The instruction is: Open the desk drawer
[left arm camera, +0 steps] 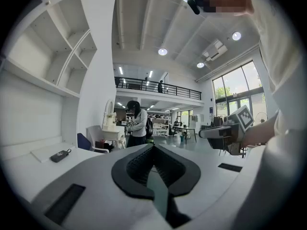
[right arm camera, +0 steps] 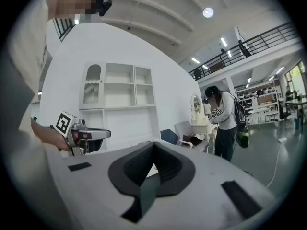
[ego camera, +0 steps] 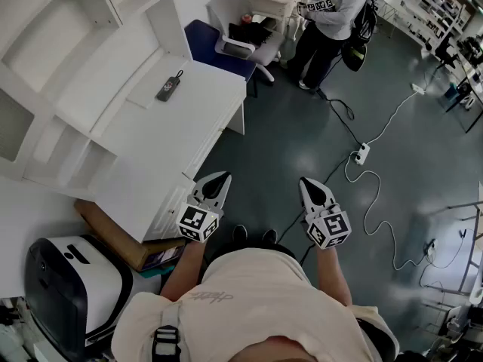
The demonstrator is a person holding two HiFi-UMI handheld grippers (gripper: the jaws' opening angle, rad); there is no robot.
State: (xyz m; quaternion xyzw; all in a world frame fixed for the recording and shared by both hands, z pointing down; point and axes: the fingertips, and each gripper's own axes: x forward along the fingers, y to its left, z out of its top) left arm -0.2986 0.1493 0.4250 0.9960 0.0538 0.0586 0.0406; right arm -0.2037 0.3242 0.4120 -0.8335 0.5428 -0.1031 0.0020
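Note:
The white desk (ego camera: 151, 127) with open shelves stands at the left in the head view; its drawer fronts (ego camera: 202, 151) run along the edge that faces the floor and look closed. My left gripper (ego camera: 223, 178) hangs shut just off that edge, near the desk's corner, touching nothing. My right gripper (ego camera: 306, 182) is shut too, over the grey floor further right. In the left gripper view the left gripper (left arm camera: 153, 146) shows its jaws pressed together with nothing between them, and the right gripper (right arm camera: 153, 145) looks the same in its own view.
A black key fob (ego camera: 167, 87) lies on the desk top. A blue chair (ego camera: 219, 47) and a standing person (ego camera: 330, 13) are beyond the desk. A power strip (ego camera: 362, 154) and cables cross the floor. A printer (ego camera: 68, 285) and a cardboard box (ego camera: 121, 240) sit close left.

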